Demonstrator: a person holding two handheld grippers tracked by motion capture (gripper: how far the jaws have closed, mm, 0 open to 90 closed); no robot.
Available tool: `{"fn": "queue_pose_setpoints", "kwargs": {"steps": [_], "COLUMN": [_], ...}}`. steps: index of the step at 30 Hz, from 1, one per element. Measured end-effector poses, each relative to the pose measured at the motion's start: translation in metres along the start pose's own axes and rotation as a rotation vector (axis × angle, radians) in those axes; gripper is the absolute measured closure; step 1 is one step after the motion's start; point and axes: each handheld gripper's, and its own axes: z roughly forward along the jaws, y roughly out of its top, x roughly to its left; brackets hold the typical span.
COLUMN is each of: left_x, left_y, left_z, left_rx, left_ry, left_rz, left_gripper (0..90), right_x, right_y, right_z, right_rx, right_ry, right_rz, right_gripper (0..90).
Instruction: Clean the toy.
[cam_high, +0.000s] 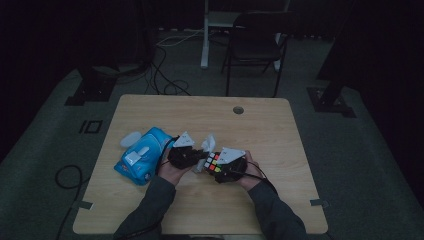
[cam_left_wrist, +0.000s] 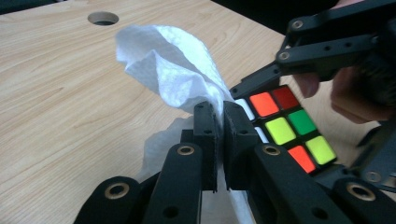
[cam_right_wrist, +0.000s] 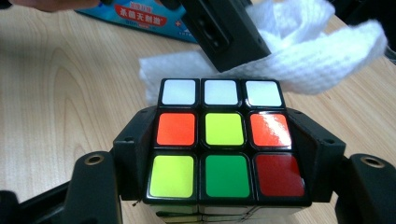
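A puzzle cube (cam_right_wrist: 224, 149) with white, orange, yellow, green and red squares sits between the jaws of my right gripper (cam_right_wrist: 224, 154), which is shut on its sides. The cube (cam_high: 213, 162) is held just above the table near its middle. My left gripper (cam_left_wrist: 219, 135) is shut on a white wet wipe (cam_left_wrist: 168, 70), which stands up crumpled from its pads. The wipe (cam_right_wrist: 308, 56) lies against the cube's far edge, right beside the white row. In the high view my left gripper (cam_high: 186, 155) is left of the cube (cam_left_wrist: 292, 126) and my right gripper (cam_high: 227, 165) is just right of it.
A blue pack of wet wipes (cam_high: 141, 155) lies on the wooden table (cam_high: 150, 210) to the left of both hands. A round cable hole (cam_high: 238, 109) is at the table's far edge. A dark chair (cam_high: 255, 45) stands behind the table.
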Motion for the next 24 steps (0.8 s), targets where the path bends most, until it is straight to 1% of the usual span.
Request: {"fn": "queue_pose_setpoints", "kwargs": {"steps": [3,4,5,6,7,8,11,12,13,16,19,20,22,24], "left_x": [-0.002,-0.003,-0.003,-0.005,-0.005,-0.005,-0.007,-0.008,-0.008,-0.007,-0.009,-0.01,-0.01,-0.009], "left_y": [0.001,0.002,0.002,0.003,0.003,0.003,0.004,0.004,0.004,0.003,0.004,0.005,0.006,0.005], "left_z": [-0.002,-0.004,-0.004,-0.006,-0.006,-0.007,-0.008,-0.007,-0.007,-0.005,-0.005,-0.006,-0.006,-0.006], "left_rx": [-0.006,-0.019,-0.019,-0.028,-0.028,-0.028,-0.031,-0.024,-0.024,-0.027,-0.027,-0.027,-0.026,-0.022], "left_ry": [-0.015,-0.032,-0.032,-0.045,-0.045,-0.054,-0.087,-0.099,-0.099,-0.121,-0.131,-0.13,-0.13,-0.106], "left_rz": [0.005,-0.002,-0.002,-0.003,-0.003,0.0,0.0,-0.002,-0.002,-0.013,-0.006,-0.003,-0.001,-0.001], "left_gripper": [86.3,86.3,86.2,86.2,86.2,86.2,86.1,85.8,85.5,85.3,85.2,85.2,85.1,84.7], "right_x": [-0.002,-0.004,-0.004,-0.005,-0.005,-0.006,-0.008,-0.008,-0.008,-0.007,-0.008,-0.01,-0.01,-0.01], "right_y": [-0.003,-0.004,-0.004,-0.006,-0.006,-0.007,-0.009,-0.009,-0.009,-0.008,-0.008,-0.009,-0.009,-0.01], "right_z": [0.002,0.003,0.003,0.005,0.005,0.005,0.008,0.008,0.007,0.007,0.008,0.009,0.01,0.009], "right_rx": [0.005,0.015,0.015,0.038,0.038,0.043,0.054,0.051,0.048,0.044,0.053,0.065,0.069,0.06], "right_ry": [-0.006,-0.022,-0.022,-0.043,-0.043,-0.045,-0.054,-0.053,-0.053,-0.057,-0.066,-0.081,-0.085,-0.077], "right_rz": [0.007,0.014,0.014,0.016,0.016,0.021,0.035,0.044,0.046,0.039,0.042,0.055,0.059,0.062], "right_gripper": [33.8,33.8,33.8,33.8,33.8,33.8,33.8,33.8,33.8,33.8,33.8,33.8,33.8,33.8]}}
